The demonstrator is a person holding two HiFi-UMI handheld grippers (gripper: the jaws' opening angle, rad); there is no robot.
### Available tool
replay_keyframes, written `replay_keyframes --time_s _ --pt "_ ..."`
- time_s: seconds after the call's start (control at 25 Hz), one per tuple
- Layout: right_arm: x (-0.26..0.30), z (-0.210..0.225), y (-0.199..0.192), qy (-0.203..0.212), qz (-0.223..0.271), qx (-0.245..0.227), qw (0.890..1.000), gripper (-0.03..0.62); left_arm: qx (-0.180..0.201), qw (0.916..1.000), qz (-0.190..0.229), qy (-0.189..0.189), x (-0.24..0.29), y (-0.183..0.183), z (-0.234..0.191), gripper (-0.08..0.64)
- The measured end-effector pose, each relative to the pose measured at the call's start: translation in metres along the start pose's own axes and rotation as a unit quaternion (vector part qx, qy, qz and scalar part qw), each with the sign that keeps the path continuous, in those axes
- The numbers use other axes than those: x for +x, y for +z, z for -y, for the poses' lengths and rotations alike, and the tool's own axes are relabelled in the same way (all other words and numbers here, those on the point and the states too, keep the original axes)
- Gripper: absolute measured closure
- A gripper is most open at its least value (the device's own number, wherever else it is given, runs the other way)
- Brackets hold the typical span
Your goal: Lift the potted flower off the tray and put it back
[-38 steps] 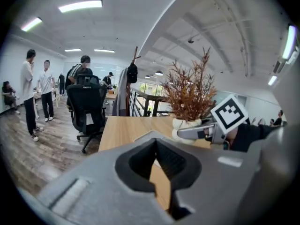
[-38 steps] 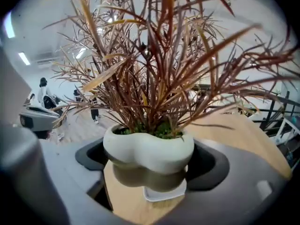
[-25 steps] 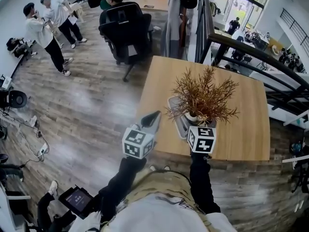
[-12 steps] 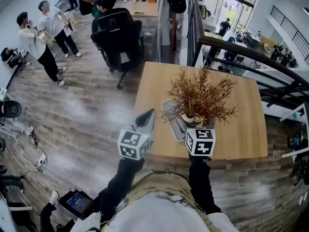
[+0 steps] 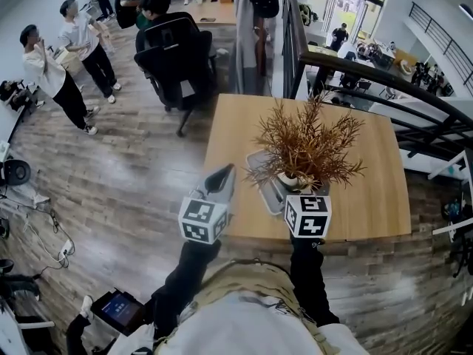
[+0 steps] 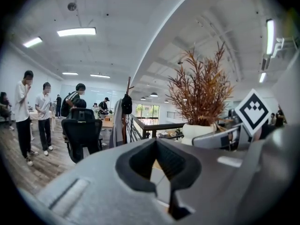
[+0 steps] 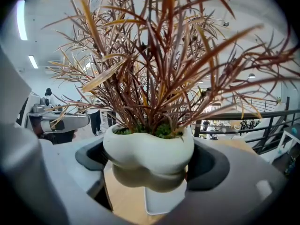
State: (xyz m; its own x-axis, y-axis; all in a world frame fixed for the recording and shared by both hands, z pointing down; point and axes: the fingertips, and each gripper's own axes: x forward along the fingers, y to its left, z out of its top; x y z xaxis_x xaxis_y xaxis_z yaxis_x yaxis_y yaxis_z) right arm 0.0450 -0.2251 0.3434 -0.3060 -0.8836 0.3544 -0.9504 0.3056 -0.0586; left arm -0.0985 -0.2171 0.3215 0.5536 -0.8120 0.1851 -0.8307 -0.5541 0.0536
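Big office room with a wood plank floor, and a pale wooden counter [image 5: 369, 176] up front. Squeezed tight on the potted flower by its bumpy white pot [image 7: 147, 146]: the jaws of the right gripper [image 7: 149, 168], one on each side. Held up just over the flat pale grey tray [image 7: 161, 204], with a bit of air underneath, by the look of it. Off to the side, over the counter's near edge, the left gripper [image 6: 157, 144], jaws pressed together on nothing.

Likely light to lift, but hard and smooth, so maybe slippery, and sure to crack if dropped. Thin dry red-brown twigs [image 7: 154, 60] on top, easy to snap, so no good to grab. Best hold: round the pot's pinched-in middle, right where gripped now.

Next to the frame from a second ago, hardly any change. Same grip, plant in much the same spot over the tray, left gripper in about the same place. Only a small slide of the whole view.
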Motion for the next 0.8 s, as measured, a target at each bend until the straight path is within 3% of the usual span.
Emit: replay_keyframes --time_s 0.28,0.8 --pt "-0.001 0.002 -0.001 -0.002 0.001 0.001 1.000 0.091 -0.012 0.9998 -0.006 -0.017 0.003 -0.004 0.006 0.560" --pt "0.001 0.001 -0.011 -0.011 -0.002 0.005 1.000 0.089 -0.014 0.9998 -0.010 -0.008 0.000 -0.016 -0.001 0.558"
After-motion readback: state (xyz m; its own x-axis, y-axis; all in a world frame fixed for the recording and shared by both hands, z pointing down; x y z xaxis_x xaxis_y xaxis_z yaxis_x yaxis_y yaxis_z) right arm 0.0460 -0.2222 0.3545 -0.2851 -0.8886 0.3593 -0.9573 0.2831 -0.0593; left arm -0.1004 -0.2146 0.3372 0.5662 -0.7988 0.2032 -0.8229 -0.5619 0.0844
